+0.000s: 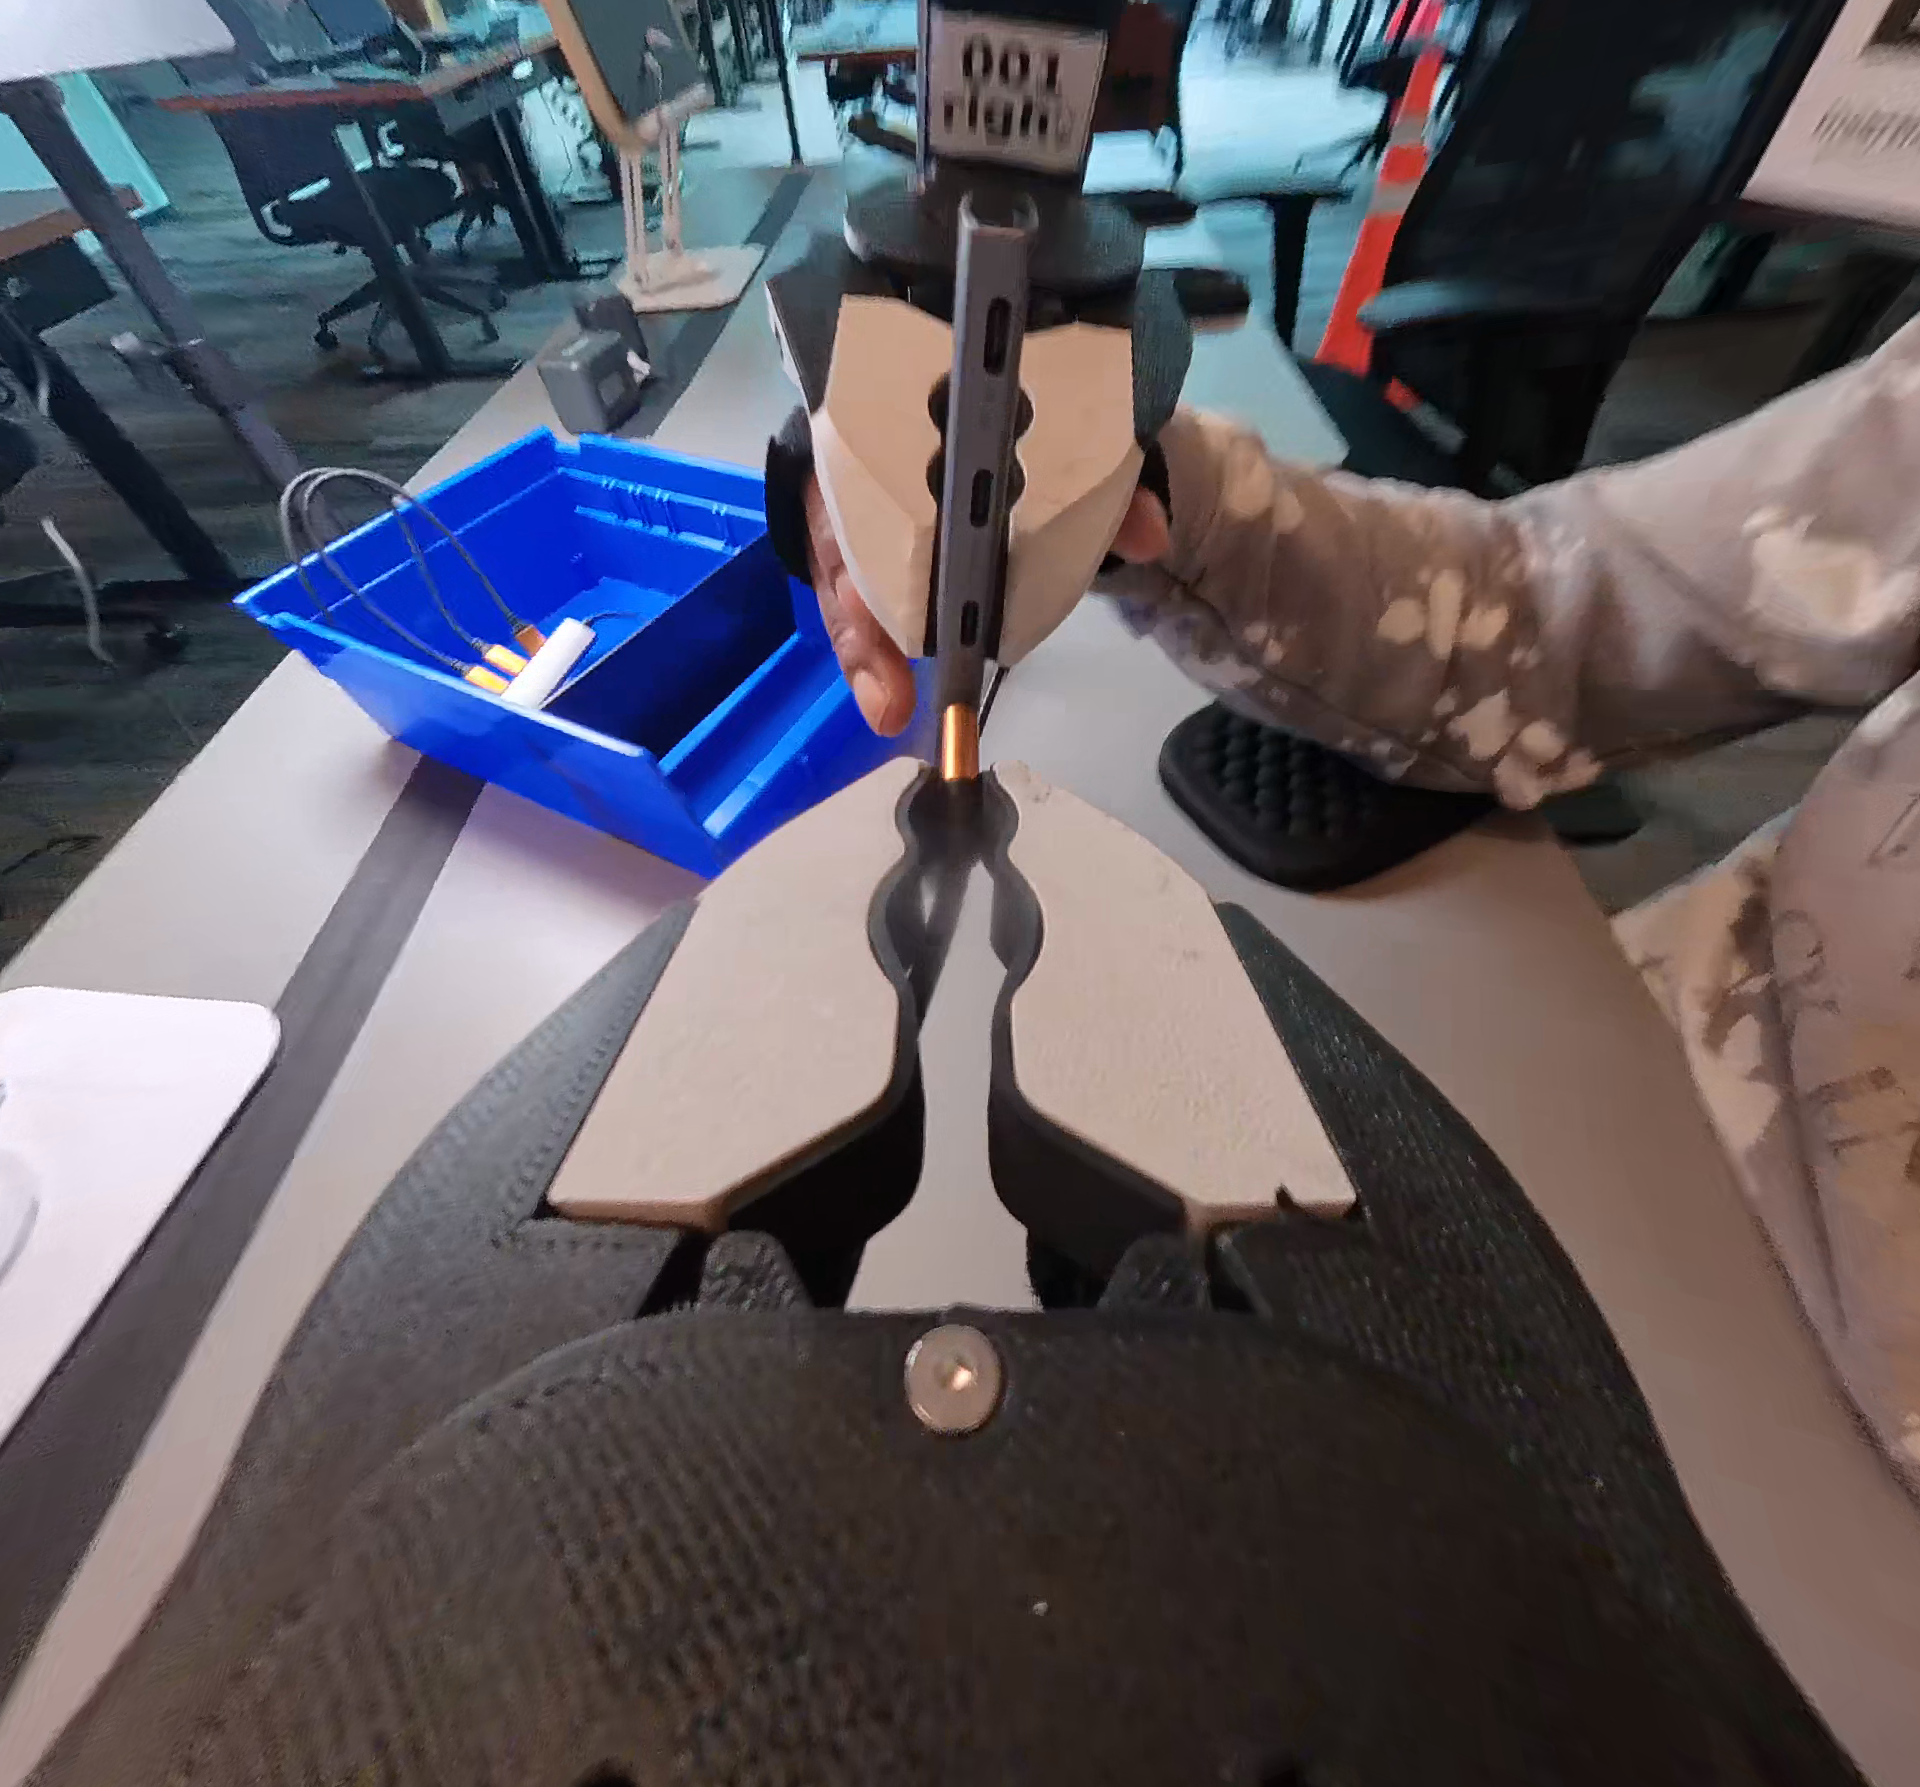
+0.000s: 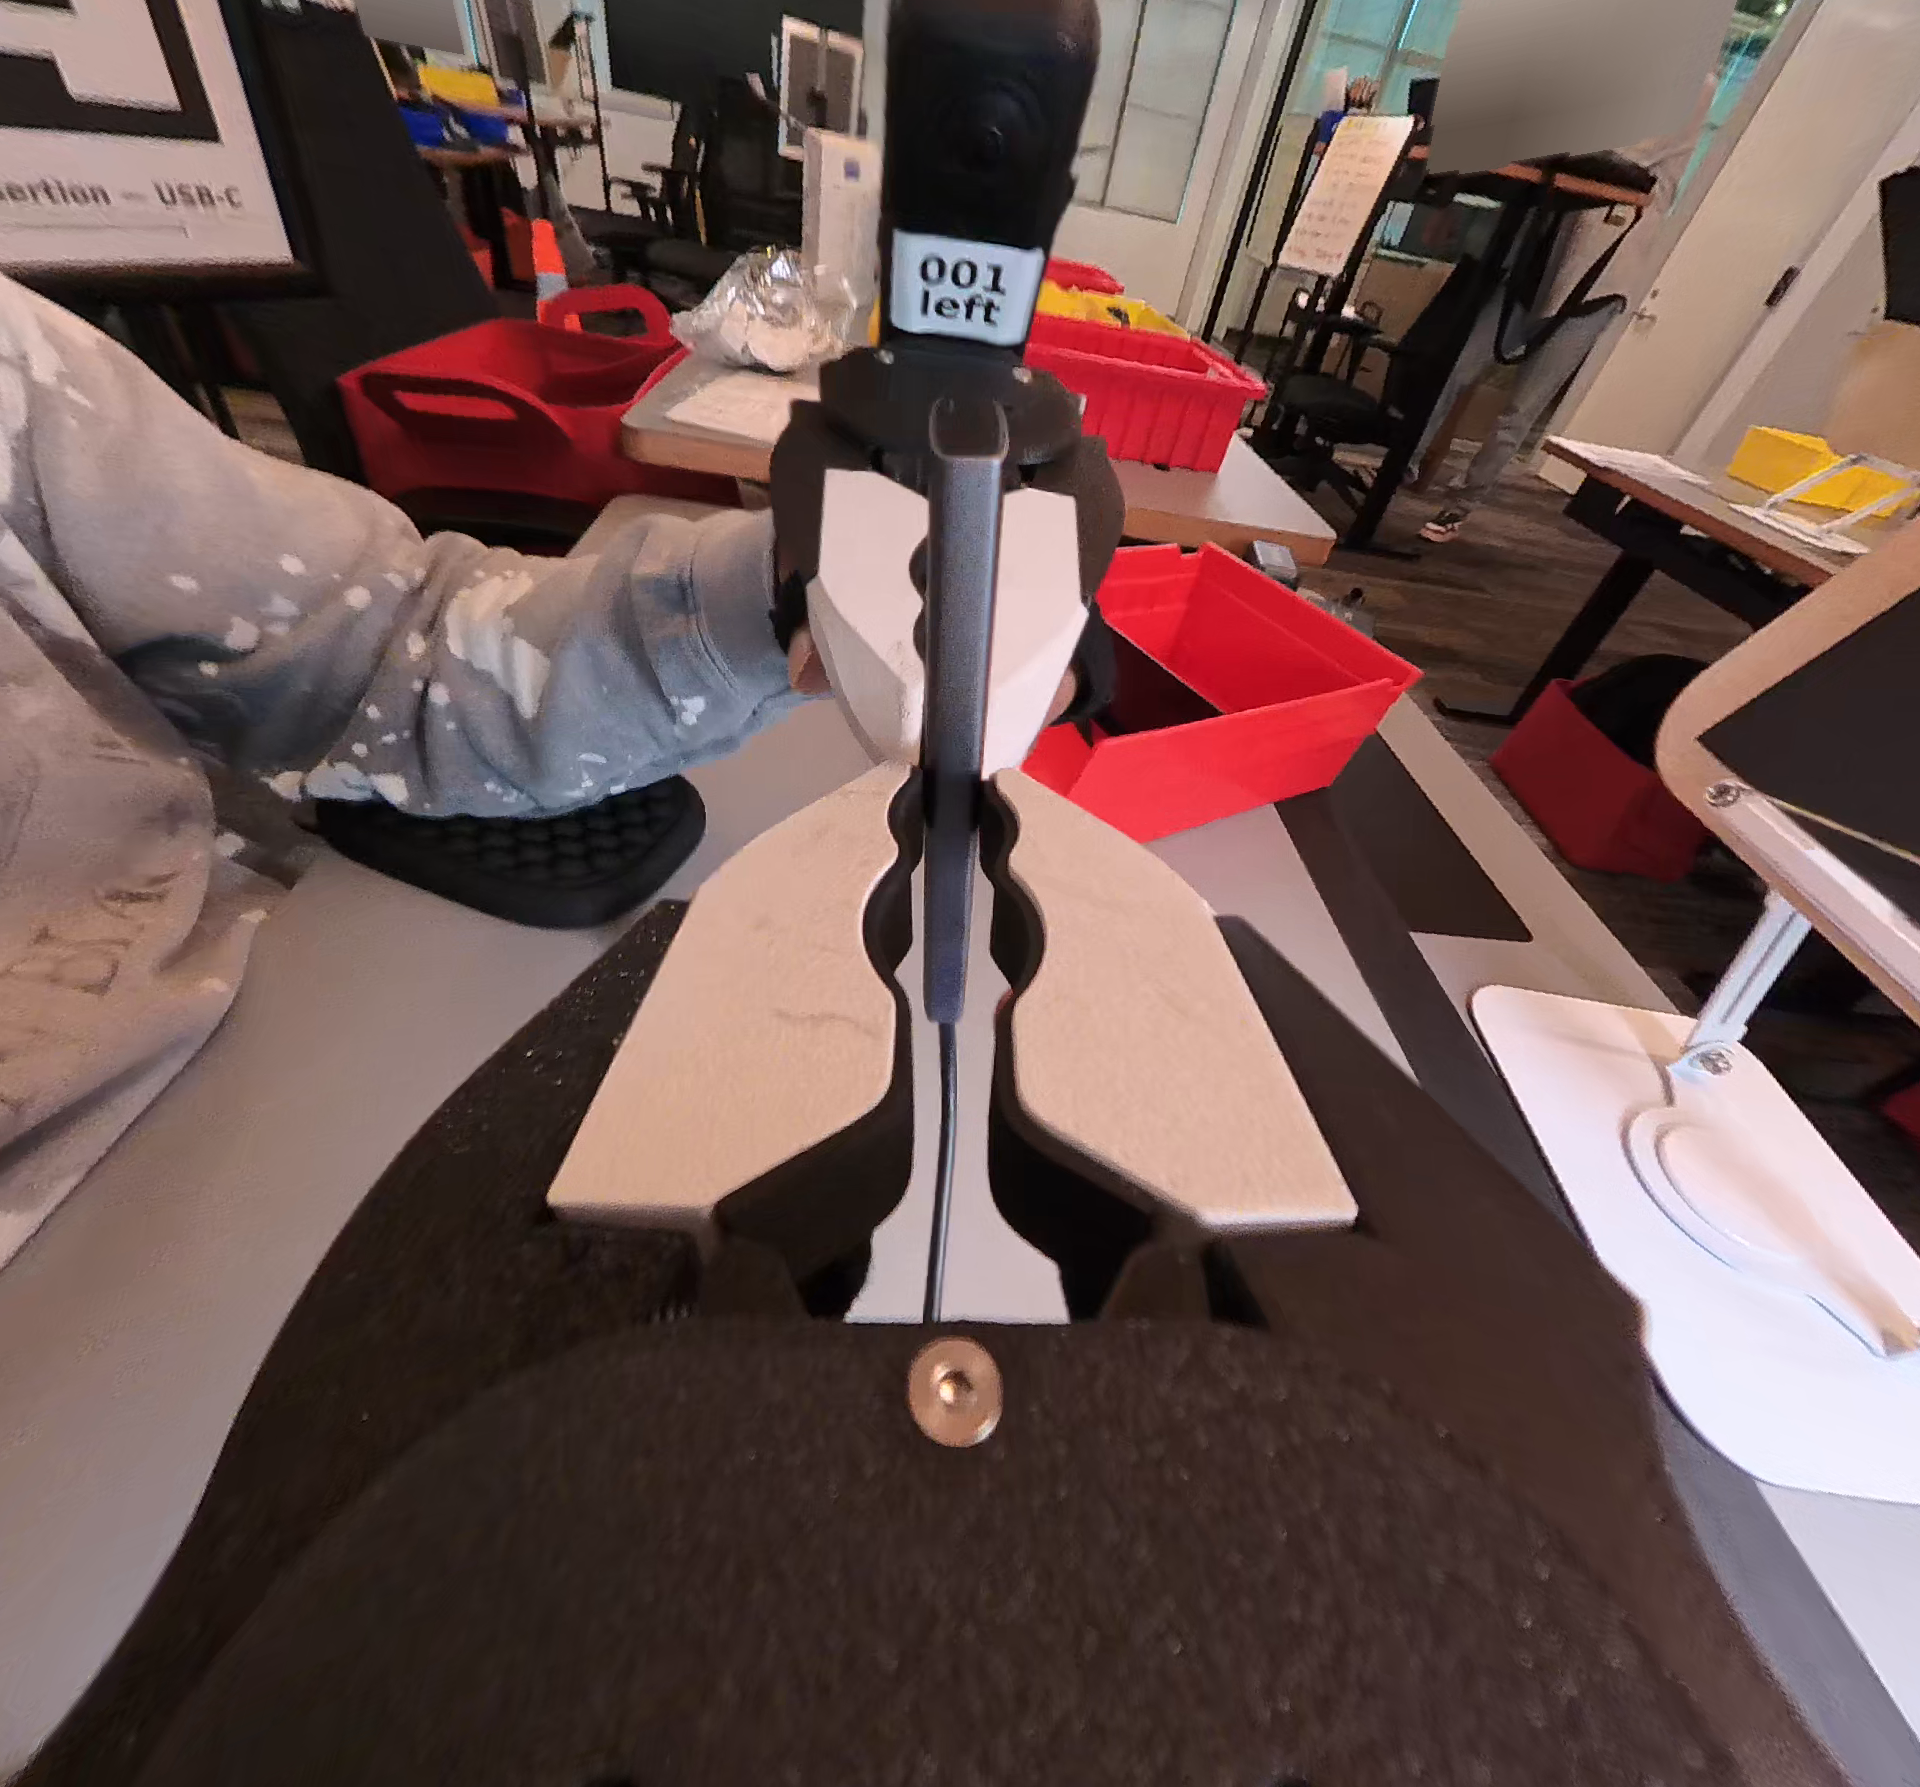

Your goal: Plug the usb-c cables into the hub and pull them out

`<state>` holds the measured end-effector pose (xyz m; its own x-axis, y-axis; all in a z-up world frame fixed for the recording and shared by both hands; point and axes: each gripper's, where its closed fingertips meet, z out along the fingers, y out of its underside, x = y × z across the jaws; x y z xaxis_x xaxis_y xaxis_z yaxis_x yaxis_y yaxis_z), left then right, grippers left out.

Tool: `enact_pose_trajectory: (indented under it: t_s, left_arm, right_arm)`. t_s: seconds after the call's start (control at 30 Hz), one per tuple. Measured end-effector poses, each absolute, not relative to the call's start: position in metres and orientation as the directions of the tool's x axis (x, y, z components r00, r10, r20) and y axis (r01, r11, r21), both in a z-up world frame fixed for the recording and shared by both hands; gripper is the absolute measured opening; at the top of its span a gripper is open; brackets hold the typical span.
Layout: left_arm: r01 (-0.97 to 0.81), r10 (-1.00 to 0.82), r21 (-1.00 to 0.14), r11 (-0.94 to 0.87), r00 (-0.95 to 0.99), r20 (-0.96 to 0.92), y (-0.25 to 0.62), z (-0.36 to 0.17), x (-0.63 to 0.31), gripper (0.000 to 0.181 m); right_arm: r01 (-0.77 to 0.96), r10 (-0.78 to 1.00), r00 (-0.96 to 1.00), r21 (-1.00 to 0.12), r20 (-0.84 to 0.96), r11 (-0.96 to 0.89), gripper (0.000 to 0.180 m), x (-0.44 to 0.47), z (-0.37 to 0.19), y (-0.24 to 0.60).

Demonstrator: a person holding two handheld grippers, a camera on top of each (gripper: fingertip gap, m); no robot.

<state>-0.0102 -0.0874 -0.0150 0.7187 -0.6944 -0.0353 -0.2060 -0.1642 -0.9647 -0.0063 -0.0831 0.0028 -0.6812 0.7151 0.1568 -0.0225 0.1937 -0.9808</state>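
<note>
My left gripper is shut on the orange-sleeved plug of a usb-c cable, whose dark cord runs back between its fingers. The plug's tip meets the lower end of the slim grey hub; I cannot tell how deep it sits. The hub's edge, with several ports, faces this camera. My right gripper is shut on the hub, which stands up between its fingers, its thin black tail cord trailing back. The right gripper also shows in the left wrist view, facing me.
A blue bin on the grey table holds two more orange-plugged cables and a white adapter. A black wrist pad lies under the person's sleeve. A red bin and a white stand base are at the right. The grippers are tip to tip, or close to it.
</note>
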Motion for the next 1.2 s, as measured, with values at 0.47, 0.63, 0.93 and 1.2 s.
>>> enact_pose_trajectory:
  t_s: [0.47,0.63,0.93,1.2]
  left_arm:
    - [-0.077,-0.703,-0.989,-0.128,0.71,0.036,-0.092,0.006,-0.012,0.008]
    - [-0.164,-0.679,-0.966,-0.199,0.734,0.015,-0.094,-0.005,-0.011,0.007]
    - [-0.243,-0.65,-0.932,-0.268,0.76,-0.011,-0.089,-0.023,-0.014,0.008]
    - [-0.186,-0.631,-0.954,-0.235,0.776,0.004,-0.087,-0.014,-0.023,0.008]
  right_arm:
    - [-0.019,0.731,-0.662,-0.979,0.164,0.202,0.009,-0.01,0.005,-0.086]
    - [0.061,0.722,-0.671,-0.958,0.168,0.28,0.009,-0.01,-0.01,-0.088]
    - [0.126,0.722,-0.673,-0.937,0.161,0.326,0.01,-0.018,-0.032,-0.086]
    - [0.02,0.763,-0.611,-0.96,0.211,0.28,0.013,-0.027,-0.014,-0.084]
